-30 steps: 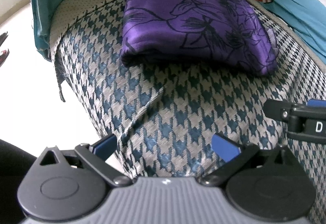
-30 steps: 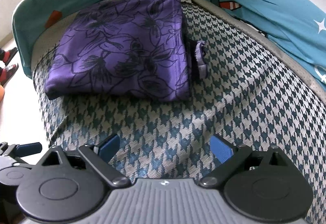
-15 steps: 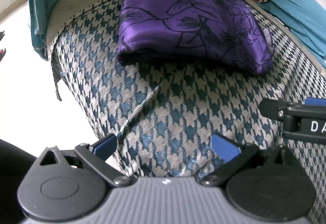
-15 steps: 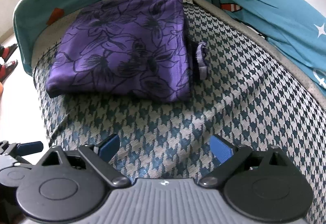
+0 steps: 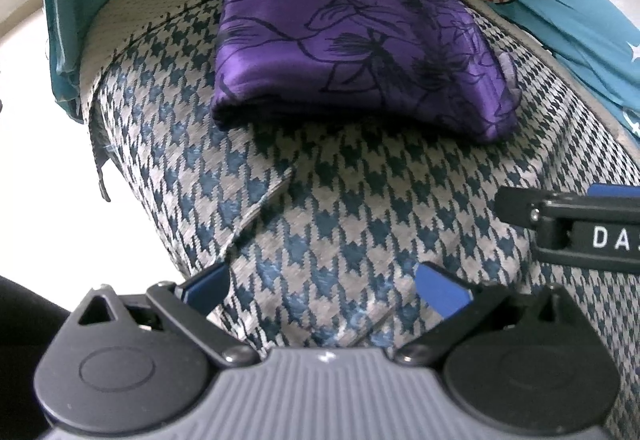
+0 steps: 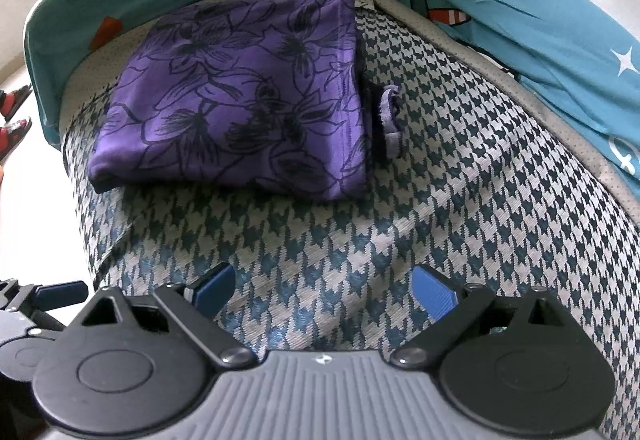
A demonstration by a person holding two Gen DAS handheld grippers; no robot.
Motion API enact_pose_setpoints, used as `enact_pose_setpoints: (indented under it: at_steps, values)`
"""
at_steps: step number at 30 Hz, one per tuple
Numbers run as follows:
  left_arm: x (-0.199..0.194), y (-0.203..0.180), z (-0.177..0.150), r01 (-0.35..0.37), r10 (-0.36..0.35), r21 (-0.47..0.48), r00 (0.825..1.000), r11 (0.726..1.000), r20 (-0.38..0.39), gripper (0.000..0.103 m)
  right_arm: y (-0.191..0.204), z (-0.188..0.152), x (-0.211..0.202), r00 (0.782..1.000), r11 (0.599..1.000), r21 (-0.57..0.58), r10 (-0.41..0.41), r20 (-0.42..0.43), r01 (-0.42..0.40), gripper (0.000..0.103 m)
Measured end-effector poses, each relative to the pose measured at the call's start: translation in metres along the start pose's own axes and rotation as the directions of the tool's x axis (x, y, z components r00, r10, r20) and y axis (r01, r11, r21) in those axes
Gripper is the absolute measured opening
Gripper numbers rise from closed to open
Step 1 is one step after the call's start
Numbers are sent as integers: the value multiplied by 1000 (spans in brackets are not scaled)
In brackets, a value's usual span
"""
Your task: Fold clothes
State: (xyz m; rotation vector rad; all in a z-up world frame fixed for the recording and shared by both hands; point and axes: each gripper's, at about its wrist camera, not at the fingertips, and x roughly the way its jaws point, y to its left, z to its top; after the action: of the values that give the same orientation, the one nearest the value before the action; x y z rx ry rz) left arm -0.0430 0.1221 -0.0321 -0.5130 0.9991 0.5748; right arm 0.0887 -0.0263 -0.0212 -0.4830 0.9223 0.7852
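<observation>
Neatly folded purple floral garment point(image 6: 240, 107), sq. stack

- left gripper point(image 5: 322, 288): jaws spread wide, nothing between the blue pads point(image 5: 442, 294), empty
- left gripper sits low near the front-left corner of the houndstooth cushion point(image 5: 340, 207), pointing across it toward the far edge, not touching it as far as can be told
- right gripper point(image 6: 324, 290): jaws also wide apart, blue pads point(image 6: 434, 296) bare, empty
- right gripper near the cushion's front edge, just beside the left one; each shows at the other view's side edge
</observation>
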Motion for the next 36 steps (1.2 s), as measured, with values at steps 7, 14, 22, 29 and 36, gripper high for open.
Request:
enact_pose_setpoints:
  at_steps: [7,14,22,29,36]
  values:
    - [-1,-3,-1,16,-16,9,1000,1000,0,103,-1,0,0,1000,1000,2,-4,-2,4,96]
    - [-1,-4,-2,29,-29,14,1000,999,1,103,-2,-1,-1,1000,1000,-1,-7,1,7,96]
    - [-3,-5,-3,44,-44,18,999,999,5,103,-3,-1,-2,1000,1000,-3,-11,1,11,96]
    - [-4,-9,-4,60,-60,33,998,998,2,103,-4,-2,-4,1000,1000,-6,-16,0,16,96]
    - [-7,-11,-4,68,-68,41,998,997,6,103,-4,-2,-4,1000,1000,-9,-19,1,19,96]
